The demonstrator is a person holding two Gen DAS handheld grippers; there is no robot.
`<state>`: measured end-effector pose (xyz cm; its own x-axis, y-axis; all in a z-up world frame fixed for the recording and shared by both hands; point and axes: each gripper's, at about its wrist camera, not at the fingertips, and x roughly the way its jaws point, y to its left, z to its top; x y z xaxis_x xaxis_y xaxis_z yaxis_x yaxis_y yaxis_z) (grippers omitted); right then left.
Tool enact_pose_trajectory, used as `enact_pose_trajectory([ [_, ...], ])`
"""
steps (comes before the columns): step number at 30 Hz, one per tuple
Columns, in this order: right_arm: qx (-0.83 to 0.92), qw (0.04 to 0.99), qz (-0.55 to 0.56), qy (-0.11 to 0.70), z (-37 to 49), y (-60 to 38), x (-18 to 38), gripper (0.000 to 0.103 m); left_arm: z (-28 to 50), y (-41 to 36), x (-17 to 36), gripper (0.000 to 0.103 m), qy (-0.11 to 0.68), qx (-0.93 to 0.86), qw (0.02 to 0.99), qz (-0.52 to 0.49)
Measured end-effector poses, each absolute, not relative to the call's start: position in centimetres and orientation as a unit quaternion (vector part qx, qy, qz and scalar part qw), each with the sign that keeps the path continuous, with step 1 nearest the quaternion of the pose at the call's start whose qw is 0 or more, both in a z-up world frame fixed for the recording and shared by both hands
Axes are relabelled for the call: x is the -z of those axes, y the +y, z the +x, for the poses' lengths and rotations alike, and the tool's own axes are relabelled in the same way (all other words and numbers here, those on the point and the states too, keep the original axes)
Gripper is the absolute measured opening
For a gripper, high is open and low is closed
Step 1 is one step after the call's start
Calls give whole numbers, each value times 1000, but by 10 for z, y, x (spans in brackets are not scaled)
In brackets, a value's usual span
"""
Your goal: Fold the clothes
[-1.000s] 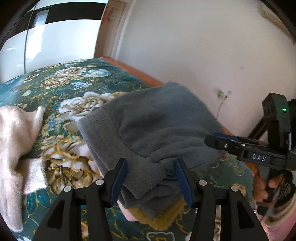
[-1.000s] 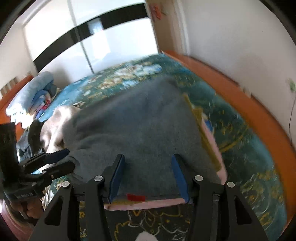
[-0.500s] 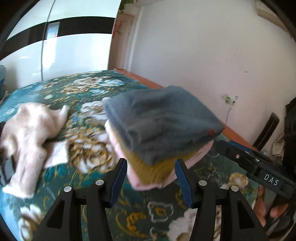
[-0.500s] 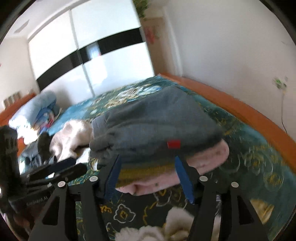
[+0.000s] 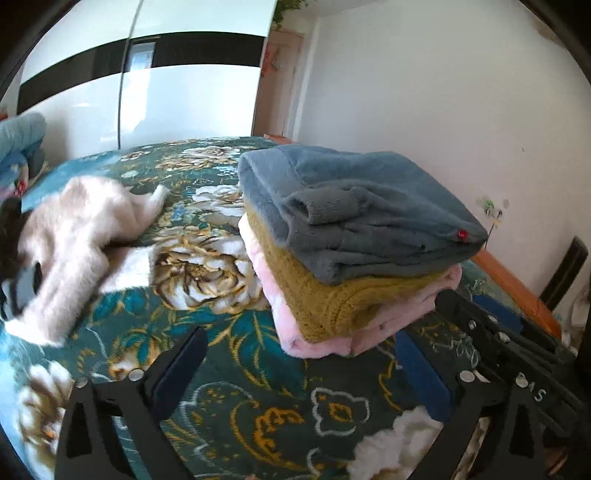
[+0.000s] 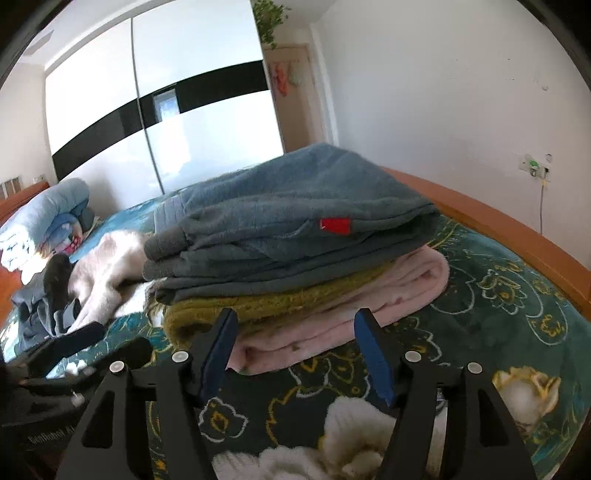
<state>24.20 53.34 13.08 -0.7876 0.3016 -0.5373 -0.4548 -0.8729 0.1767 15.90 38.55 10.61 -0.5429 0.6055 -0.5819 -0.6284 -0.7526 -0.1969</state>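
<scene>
Bedspread (image 5: 236,373) dark teal w/ gold + white floral print, covers the whole bed. Orange wood frame (image 6: 491,221) runs along its right side, next to white wall (image 5: 424,96). Wall outlet (image 6: 533,166) w/ green light, cable hanging down from it. Far end: sliding wardrobe (image 6: 184,110), glossy white w/ black horizontal band. Door (image 6: 299,92) beside it, red ornament hung on it, green plant (image 6: 267,18) trailing over top. Rolled blue bedding (image 6: 48,218) at head of bed, left side.
</scene>
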Motion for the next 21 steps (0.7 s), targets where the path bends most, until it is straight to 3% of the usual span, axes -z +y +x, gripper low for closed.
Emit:
enact_pose_trajectory([
  [2,-931,208,-255,160,248,536,-124,78,156,386,-101,103,18,-881,342,-326],
  [5,-926,210,-256,181,255,540,-115,80,156,387,-96,103,20,-887,335,-317],
  [8,-922,226,-256,182,254,542,-111,92,156,386,-94,103,19,-896,326,-301],
  [11,-921,237,-250,181,251,541,-107,93,153,389,-90,103,21,-899,323,-295],
  [14,-921,224,-249,199,248,543,-101,103,150,397,-86,103,36,-897,328,-294],
  [21,-919,232,-251,196,243,541,-96,103,147,412,-77,103,69,-895,337,-284],
])
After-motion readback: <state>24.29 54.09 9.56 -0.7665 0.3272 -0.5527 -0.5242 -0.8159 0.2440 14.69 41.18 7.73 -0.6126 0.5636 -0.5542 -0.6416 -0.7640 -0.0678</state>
